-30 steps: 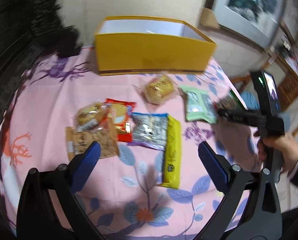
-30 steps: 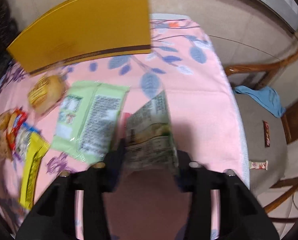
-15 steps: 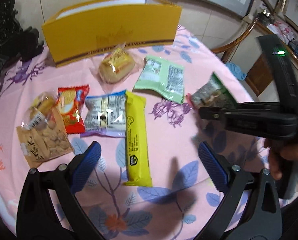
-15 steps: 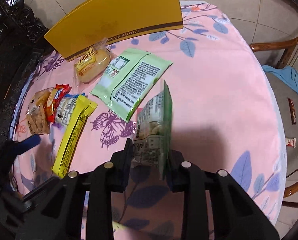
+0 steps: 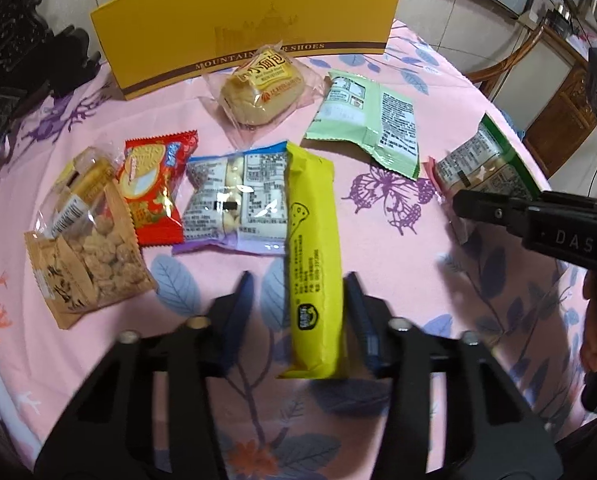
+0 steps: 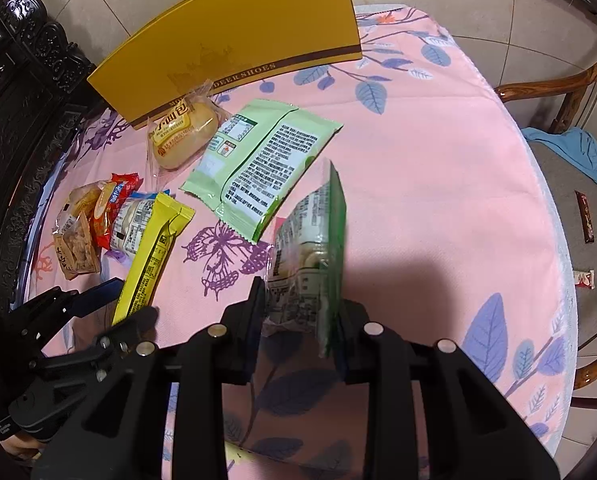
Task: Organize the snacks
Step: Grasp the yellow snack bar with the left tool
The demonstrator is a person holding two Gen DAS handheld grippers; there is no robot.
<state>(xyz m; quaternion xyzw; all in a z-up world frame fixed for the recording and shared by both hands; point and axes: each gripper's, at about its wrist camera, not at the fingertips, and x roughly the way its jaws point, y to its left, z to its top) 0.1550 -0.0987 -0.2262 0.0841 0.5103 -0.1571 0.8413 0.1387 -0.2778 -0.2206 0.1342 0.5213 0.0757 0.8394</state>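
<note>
Left gripper [image 5: 298, 312] closing around yellow bar [image 5: 312, 256]

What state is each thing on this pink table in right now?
Left gripper: closing around yellow bar, which lies flat.
Right gripper: shut on dark green packet, held on edge.
Light green packet: lying flat, sealed.
Bun: wrapped, lying against yellow box.

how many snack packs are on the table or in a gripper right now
7. Brown nut bag, red biscuit pack, clear blue-edged pack, bun by the yellow box, light green packet, yellow bar between left gripper's closing jaws, dark green pack in right gripper.
</note>
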